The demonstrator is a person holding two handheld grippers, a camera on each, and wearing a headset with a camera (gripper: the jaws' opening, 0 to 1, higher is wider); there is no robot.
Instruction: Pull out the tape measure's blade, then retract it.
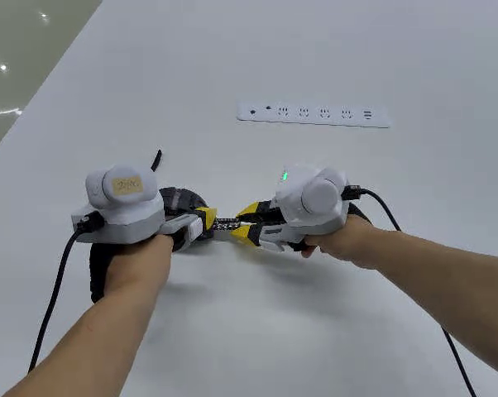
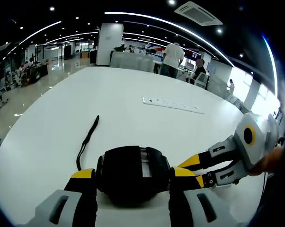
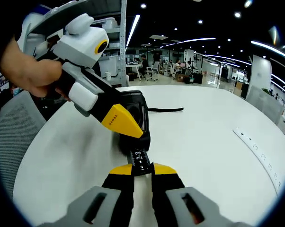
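The black tape measure case [image 2: 132, 169] sits on the white table [image 1: 257, 58], clamped between the yellow tips of my left gripper [image 2: 133, 176]. In the head view the case [image 1: 183, 201] is by the left gripper [image 1: 201, 225]. A short stretch of dark blade [image 3: 138, 158] with numerals runs out of the case [image 3: 135, 116]. My right gripper [image 3: 138, 169] is shut on the blade's end. In the head view the blade [image 1: 226, 224] spans the small gap to the right gripper [image 1: 247, 223]. A black wrist strap [image 2: 87, 137] trails from the case.
A white power strip [image 1: 313, 113] lies flat farther back on the table. Black cables [image 1: 55, 294] hang from both grippers toward me. In the left gripper view, people [image 2: 173, 59] stand beyond the table's far edge. Floor lies past the table's left edge [image 1: 34, 103].
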